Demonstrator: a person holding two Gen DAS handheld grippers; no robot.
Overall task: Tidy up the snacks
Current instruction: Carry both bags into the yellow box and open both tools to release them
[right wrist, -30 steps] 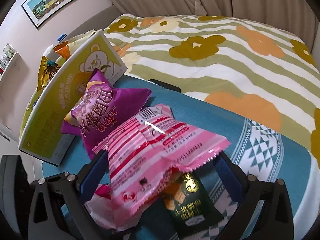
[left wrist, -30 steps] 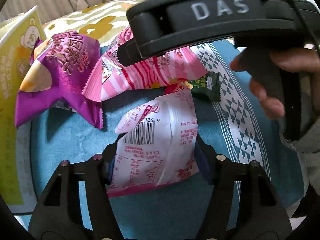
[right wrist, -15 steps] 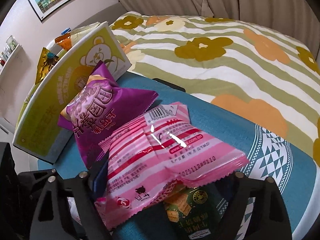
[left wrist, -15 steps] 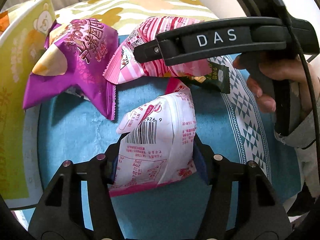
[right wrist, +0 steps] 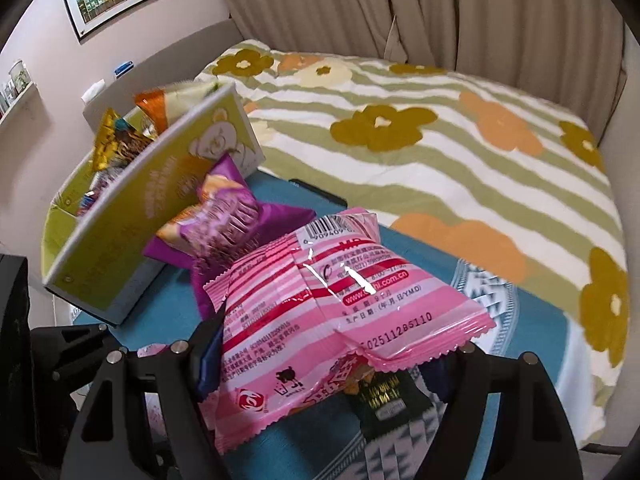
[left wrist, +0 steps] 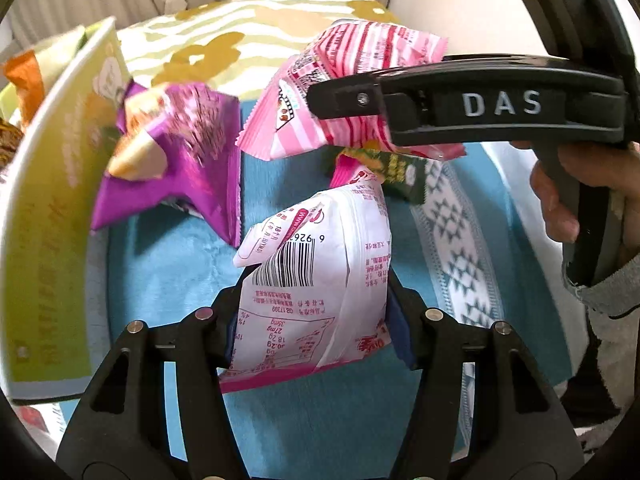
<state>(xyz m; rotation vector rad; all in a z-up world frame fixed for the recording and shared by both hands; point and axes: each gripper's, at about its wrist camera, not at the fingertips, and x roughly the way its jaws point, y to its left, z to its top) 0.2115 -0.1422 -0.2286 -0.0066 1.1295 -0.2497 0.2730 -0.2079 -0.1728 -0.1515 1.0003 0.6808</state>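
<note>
My left gripper (left wrist: 314,320) is shut on a white and pink snack packet (left wrist: 316,280) and holds it above the blue mat (left wrist: 168,272). My right gripper (right wrist: 332,364) is shut on a pink striped snack bag (right wrist: 320,308), lifted off the mat; this bag also shows in the left wrist view (left wrist: 344,92). A purple snack bag (left wrist: 176,152) leans against the yellow-green box (left wrist: 44,240) at the left. The box (right wrist: 132,216) holds several snacks. A dark green cracker packet (right wrist: 384,404) lies under the pink bag.
The blue mat (right wrist: 532,344) has a white patterned border and lies on a bed with a flowered striped cover (right wrist: 400,128). Curtains (right wrist: 440,8) hang behind. The person's right hand (left wrist: 580,192) is at the right of the left wrist view.
Both grippers have risen with their packets. The pink striped bag has lifted higher off the mat and off the green packet. The box now looks closer in both views.
</note>
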